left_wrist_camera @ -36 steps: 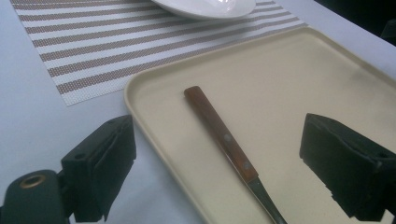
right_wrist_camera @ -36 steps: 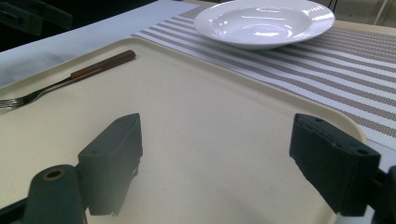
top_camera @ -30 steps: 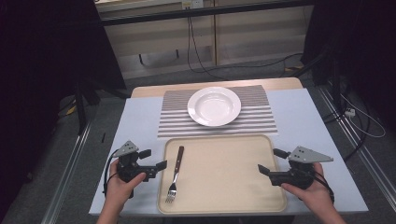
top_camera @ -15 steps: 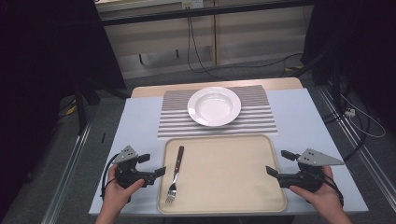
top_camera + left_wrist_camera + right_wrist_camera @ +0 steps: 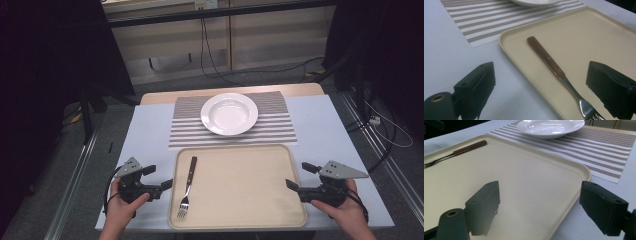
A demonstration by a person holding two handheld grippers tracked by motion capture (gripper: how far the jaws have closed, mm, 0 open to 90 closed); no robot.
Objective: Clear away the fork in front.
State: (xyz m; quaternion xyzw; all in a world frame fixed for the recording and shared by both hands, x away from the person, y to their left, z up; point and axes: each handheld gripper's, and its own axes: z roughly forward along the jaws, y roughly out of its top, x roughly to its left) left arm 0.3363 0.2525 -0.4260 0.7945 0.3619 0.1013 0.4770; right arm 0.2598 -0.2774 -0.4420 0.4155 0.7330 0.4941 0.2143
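Standing at the table (image 5: 150, 125), I find the fork (image 5: 187, 187) lying flat along the left side of the beige tray (image 5: 260, 200) in the lower middle of the frame, wooden handle toward the striped placemat (image 5: 280, 125), tines toward the person. The left hand-held gripper (image 5: 167, 184) sits at the lower left, just off the tray's left rim, jaws apart and holding nothing; in its own view the fork lies between and beyond the two jaws. The right hand-held gripper (image 5: 290, 184) rests at the lower right over the tray's right edge, jaws likewise apart and empty. A white plate (image 5: 229, 114) sits on the placemat above the tray.

Risks, as I judge them: the fork lies flat, so jaws closing too high would slip off it, and closing too low would catch the tray rim and shove the tray toward the plate. A grip at the narrow neck could let the fork swing.
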